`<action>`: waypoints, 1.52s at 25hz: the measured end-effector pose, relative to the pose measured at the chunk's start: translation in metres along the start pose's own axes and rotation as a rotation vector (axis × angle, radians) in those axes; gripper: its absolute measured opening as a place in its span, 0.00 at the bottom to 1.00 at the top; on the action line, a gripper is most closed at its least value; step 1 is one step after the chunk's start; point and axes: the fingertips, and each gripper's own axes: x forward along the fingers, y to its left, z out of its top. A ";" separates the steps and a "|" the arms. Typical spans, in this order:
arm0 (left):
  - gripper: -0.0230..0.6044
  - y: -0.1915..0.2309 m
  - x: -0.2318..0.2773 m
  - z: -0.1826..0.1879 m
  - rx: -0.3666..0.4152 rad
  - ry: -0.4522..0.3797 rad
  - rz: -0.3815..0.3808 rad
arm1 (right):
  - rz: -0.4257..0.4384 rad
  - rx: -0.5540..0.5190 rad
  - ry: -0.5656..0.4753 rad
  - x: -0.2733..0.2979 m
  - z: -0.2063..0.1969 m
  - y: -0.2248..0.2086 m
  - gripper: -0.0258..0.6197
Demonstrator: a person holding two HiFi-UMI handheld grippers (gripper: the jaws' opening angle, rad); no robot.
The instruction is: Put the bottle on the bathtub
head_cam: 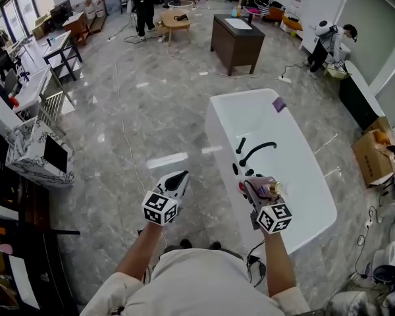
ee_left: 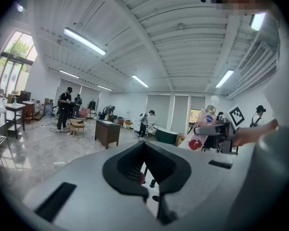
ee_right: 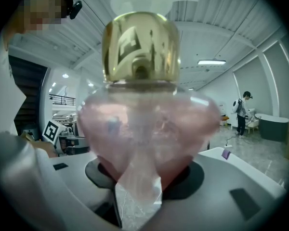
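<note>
The bottle (head_cam: 270, 188), clear with pink liquid, a gold collar and a white pump top, stands upright between the jaws of my right gripper (head_cam: 260, 184), which are shut on its body. It hangs over the near end of the white bathtub (head_cam: 316, 196), close to the black faucet (head_cam: 255, 151) and a red knob (head_cam: 241, 187). The right gripper view is filled by the bottle (ee_right: 144, 124), and the right gripper (ee_right: 144, 186) pinches its lower part. My left gripper (head_cam: 178, 176) hovers over the floor, left of the tub. The left gripper (ee_left: 151, 177) shows a narrow gap and nothing in it.
A small purple item (head_cam: 278, 104) lies on the tub's far rim. A dark cabinet (head_cam: 237, 39) stands beyond the tub, a cardboard box (head_cam: 374, 155) to its right. A patterned box (head_cam: 36, 157) and desks line the left. People stand far back. Cables cross the floor.
</note>
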 end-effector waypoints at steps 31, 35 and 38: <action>0.05 0.110 0.154 -0.003 -0.010 0.055 -0.001 | -0.056 0.004 0.047 0.162 -0.006 -0.125 0.41; 0.05 0.132 0.210 0.010 -0.022 0.063 0.014 | -0.045 0.013 0.065 0.205 0.004 -0.168 0.41; 0.05 0.150 0.254 0.016 -0.029 0.065 0.024 | -0.040 0.015 0.072 0.236 0.012 -0.202 0.41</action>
